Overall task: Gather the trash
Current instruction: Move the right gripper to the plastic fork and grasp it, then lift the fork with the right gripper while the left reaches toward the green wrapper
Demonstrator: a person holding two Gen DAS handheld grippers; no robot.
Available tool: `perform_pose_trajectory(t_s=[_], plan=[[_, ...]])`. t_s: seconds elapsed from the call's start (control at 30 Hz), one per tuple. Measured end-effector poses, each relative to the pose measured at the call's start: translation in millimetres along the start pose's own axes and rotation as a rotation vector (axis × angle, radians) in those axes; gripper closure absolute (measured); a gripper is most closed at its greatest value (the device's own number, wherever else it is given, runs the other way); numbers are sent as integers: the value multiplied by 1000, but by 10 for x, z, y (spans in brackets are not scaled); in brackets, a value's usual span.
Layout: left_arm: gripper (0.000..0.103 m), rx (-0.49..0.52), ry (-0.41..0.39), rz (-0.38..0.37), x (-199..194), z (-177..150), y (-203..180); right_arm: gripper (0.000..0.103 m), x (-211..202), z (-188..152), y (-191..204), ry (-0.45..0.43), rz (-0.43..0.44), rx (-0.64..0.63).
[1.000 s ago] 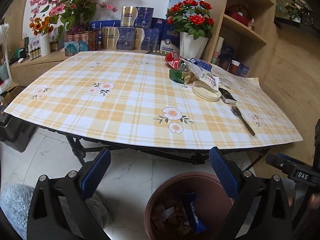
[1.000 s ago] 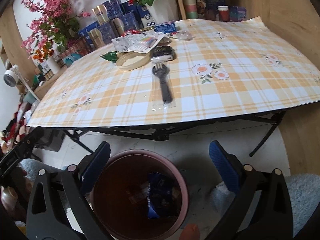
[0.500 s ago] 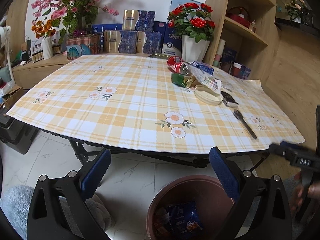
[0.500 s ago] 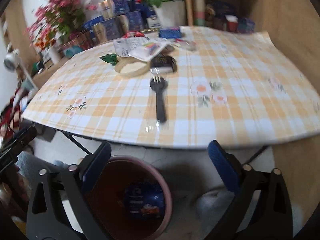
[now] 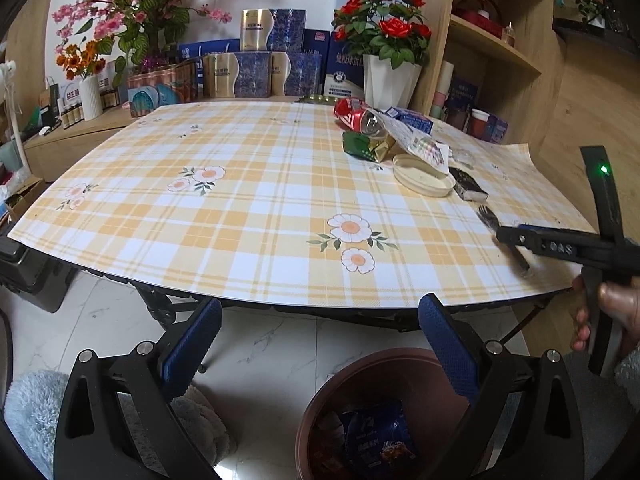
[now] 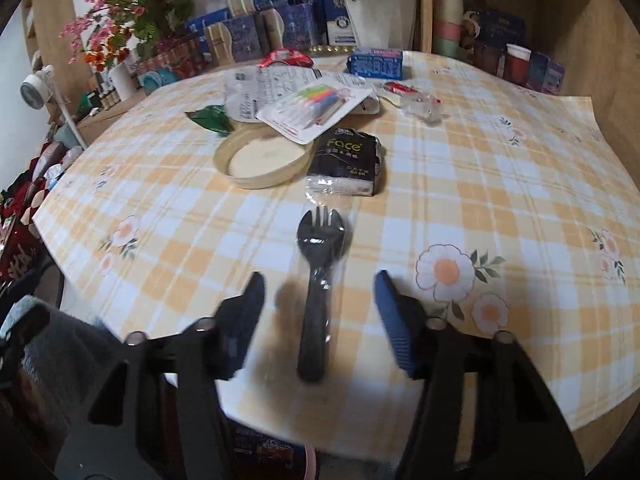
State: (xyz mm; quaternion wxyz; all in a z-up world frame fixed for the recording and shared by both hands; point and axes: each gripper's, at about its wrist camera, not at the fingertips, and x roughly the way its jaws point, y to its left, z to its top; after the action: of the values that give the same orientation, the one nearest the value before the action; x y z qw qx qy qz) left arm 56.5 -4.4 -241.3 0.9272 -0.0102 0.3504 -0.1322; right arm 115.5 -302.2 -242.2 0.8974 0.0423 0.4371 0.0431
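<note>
Near the front edge of the desk (image 6: pixel 520 184) the wrapped black fork (image 6: pixel 318 280) lies between the pads of the right tool (image 6: pixel 320 316), which have just been closing without touching it yet. Close evenly on the handle; the wrapper may slip.

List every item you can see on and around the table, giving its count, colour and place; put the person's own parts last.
fork: one, black, in clear wrap, near table edge
tissue pack: one, black, beyond the fork
lid: one, cream, left of the tissue pack
marker pack: one, white card, overlapping the lid
green wrapper: one, far left of the pile
blue carton: one, far side
bin: one, brown, on the floor, wrappers inside
left gripper: open, above the bin
right gripper: closing, fork handle between its jaws, not yet pinched
</note>
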Motion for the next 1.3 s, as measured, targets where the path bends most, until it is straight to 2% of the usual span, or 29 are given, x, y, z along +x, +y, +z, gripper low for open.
perform_pose_trajectory(t_s=[0.07, 0.13, 0.2, 0.23, 0.3, 0.5, 0.53, 0.6, 0.7, 0.83, 0.87, 0.97, 1.03, 1.17, 1.3], plan=[[7, -4, 10, -2, 34, -7, 7, 56, 42, 19, 26, -4, -11, -4], [7, -11, 24, -4, 73, -16, 16, 67, 65, 13, 77, -7, -40, -33], [7, -14, 31, -5, 96, -19, 17, 85, 67, -2, 134, -18, -48, -62], [7, -15, 34, -4, 106, -20, 14, 89, 65, -4, 167, -19, -58, -72], [7, -13, 40, -5, 125, -17, 5, 90, 50, 2, 203, -19, -82, -87], [7, -22, 59, -27, 118, 12, 17, 90, -369, 3, 122, -173, -32, 19], [7, -35, 68, -41, 118, 63, 37, 90, -422, 4, 95, -185, -25, 37], [14, -83, 72, -71, 114, 228, 100, 90, -524, 0, 23, -209, -24, 64], [20, -167, 76, -126, 199, 581, 161, 90, -576, 11, -102, -223, -26, 98], [28, -281, 99, -179, 518, 1090, 181, 90, -583, -15, -280, -228, -34, 163], [33, -349, 119, -207, 693, 1228, 218, 90, -590, -25, -323, -232, -34, 182], [47, -463, 146, -232, 1088, 1437, 281, 90, -609, -39, -381, -239, -40, 206], [50, -504, 169, -233, 1387, 1565, 264, 90, -623, -45, -408, -244, -43, 210], [56, -467, 188, -197, 1736, 1699, 143, 90, -673, -57, -486, -262, -40, 236], [57, -438, 209, -179, 1963, 1730, 26, 90, -708, -48, -534, -261, -47, 228]])
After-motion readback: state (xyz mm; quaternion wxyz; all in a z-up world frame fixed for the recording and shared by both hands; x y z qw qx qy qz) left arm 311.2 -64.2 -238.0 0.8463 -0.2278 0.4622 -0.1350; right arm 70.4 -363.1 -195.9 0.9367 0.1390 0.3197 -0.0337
